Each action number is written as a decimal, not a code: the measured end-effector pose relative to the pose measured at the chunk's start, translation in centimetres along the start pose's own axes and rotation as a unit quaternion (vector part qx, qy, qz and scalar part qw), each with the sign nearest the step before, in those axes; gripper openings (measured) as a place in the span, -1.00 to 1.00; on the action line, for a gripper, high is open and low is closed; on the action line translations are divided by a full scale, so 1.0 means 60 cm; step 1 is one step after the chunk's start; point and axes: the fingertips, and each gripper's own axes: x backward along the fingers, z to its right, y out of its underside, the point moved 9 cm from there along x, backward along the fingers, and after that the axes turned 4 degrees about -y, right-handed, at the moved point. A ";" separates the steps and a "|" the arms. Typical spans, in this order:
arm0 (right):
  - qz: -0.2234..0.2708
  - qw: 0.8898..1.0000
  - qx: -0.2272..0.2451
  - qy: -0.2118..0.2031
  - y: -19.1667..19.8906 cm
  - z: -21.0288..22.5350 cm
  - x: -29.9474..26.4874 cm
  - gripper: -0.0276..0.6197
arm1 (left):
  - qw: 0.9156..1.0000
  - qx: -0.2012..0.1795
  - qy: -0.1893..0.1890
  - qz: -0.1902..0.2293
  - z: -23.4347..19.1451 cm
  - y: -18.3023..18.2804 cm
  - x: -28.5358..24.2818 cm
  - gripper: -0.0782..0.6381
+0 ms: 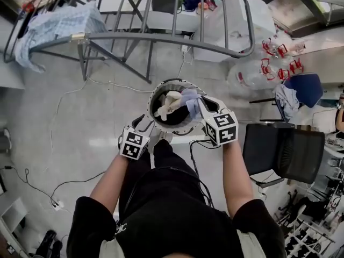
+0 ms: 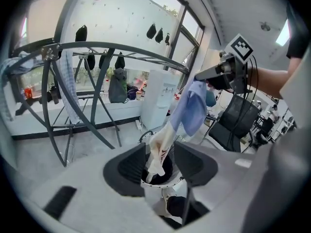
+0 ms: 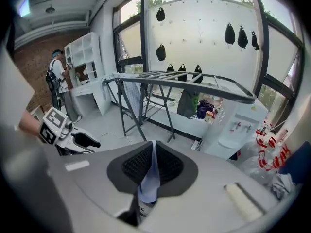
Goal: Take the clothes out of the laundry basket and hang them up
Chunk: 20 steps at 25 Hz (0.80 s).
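Floor [image 1: 80, 122] holds one basket [image 1: 152, 100]; right gripper [image 3: 151, 161] clamps one blue garment [image 2: 192, 108].

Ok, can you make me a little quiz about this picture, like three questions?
1. True or false: the right gripper is shut on the blue cloth.
2. Where does the laundry basket stand? A: on top of the drying rack. B: on the floor, right in front of the person. C: on the black chair.
3. Fill the gap: the jaws of the left gripper stand ____.

Key: 1 true. 2 B. 3 apart.
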 end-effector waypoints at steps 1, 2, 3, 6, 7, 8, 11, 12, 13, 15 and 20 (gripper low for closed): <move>0.010 1.000 0.001 -0.008 -0.011 -0.008 0.014 -0.83 | 1.000 -0.002 -0.001 0.000 0.001 -0.004 0.006 -0.25; 0.021 1.000 0.001 -0.016 -0.022 -0.016 0.029 -0.83 | 1.000 -0.005 0.001 -0.001 0.003 -0.004 0.010 -0.24; 0.034 0.999 -0.001 -0.024 -0.031 -0.024 0.045 -0.83 | 1.000 -0.007 0.004 -0.005 0.007 -0.003 0.014 -0.22; 0.069 0.997 -0.007 -0.043 -0.054 -0.040 0.092 -0.83 | 1.000 -0.013 0.011 -0.019 0.016 0.011 0.017 -0.19; 0.078 0.996 -0.006 -0.047 -0.061 -0.044 0.106 -0.83 | 1.000 -0.014 0.012 -0.025 0.017 0.017 0.015 -0.19; 0.085 0.995 -0.004 -0.051 -0.069 -0.048 0.119 -0.83 | 0.999 -0.013 0.014 -0.031 0.017 0.022 0.012 -0.18; 0.100 0.993 0.007 -0.059 -0.089 -0.062 0.151 -0.83 | 0.999 -0.011 0.017 -0.046 0.012 0.032 0.005 -0.17; 0.104 0.993 0.011 -0.061 -0.094 -0.068 0.161 -0.83 | 0.999 -0.009 0.015 -0.048 0.009 0.035 0.002 -0.17; 0.106 0.992 0.016 -0.064 -0.098 -0.073 0.169 -0.83 | 0.999 -0.005 0.013 -0.050 0.006 0.038 -0.001 -0.16; 0.112 0.991 0.027 -0.069 -0.108 -0.081 0.183 -0.83 | 0.999 0.014 0.015 -0.048 0.000 0.036 -0.007 -0.16; 0.129 0.987 0.045 -0.088 -0.129 -0.105 0.208 -0.83 | 0.998 0.048 0.040 -0.029 -0.012 0.027 -0.044 -0.13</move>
